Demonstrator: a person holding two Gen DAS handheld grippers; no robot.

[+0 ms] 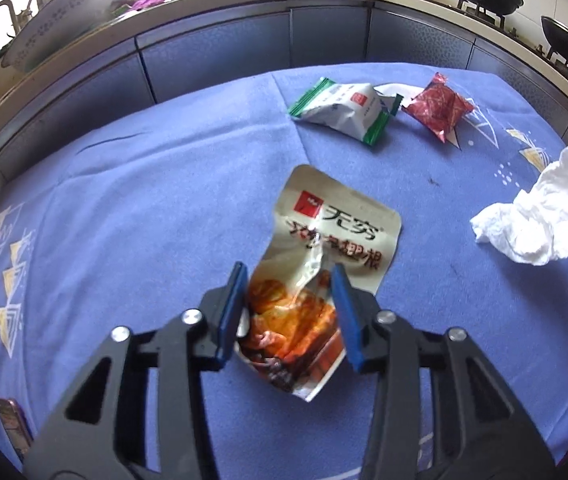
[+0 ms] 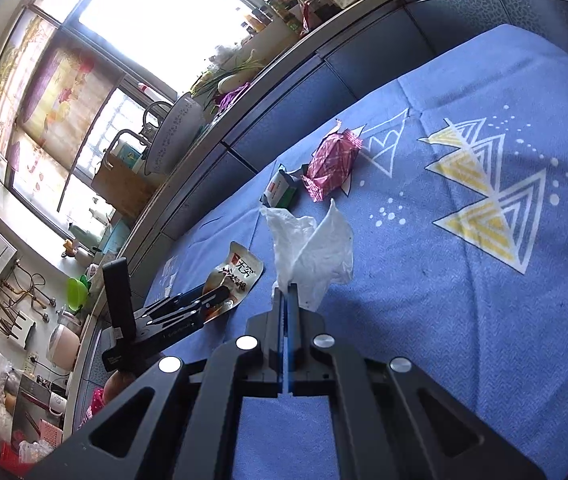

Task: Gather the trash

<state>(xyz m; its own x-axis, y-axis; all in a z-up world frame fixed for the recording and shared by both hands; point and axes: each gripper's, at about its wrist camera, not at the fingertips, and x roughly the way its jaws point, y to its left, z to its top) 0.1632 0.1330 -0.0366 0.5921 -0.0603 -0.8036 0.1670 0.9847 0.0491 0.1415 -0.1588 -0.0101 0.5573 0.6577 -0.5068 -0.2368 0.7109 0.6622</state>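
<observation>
Straddling item one: my left gripper point(image 1: 290, 276) stands with its jaws partly spread, one blue pad on each side of the snack pouch point(image 1: 316, 280), which lies crumpled on the blue tablecloth point(image 1: 124, 220). Whether either pad is touching the foil, I cannot tell.

Item two: my right gripper point(image 2: 287, 292), jaws pressed together on the lower edge of the white tissue point(image 2: 312, 248); the rest of it fans out ahead of the pads.

Items outstanding, toward the far edge of the cloth: green-and-white packet point(image 1: 340, 110) and red wrapper point(image 1: 438, 110), just beside each other, with a white scrap between them.

Handling note, left: in my judgement the pouch is slick and springy, so the pads should close across its creased middle, not a loose corner, and pinch fully before any lift. Keep the fingertips low to the cloth so the foil does not slide out.

Handling note, right: the tissue is soft; the present pinch looks thin, so move gently.

Not determinable:
- No bin or bag shows in either view.
- The pouch's near end lies under my fingers.
- The tissue's right edge is cut off in the left wrist view.
- A dark object at the cloth's lower left is clipped by the frame; unidentified.
</observation>
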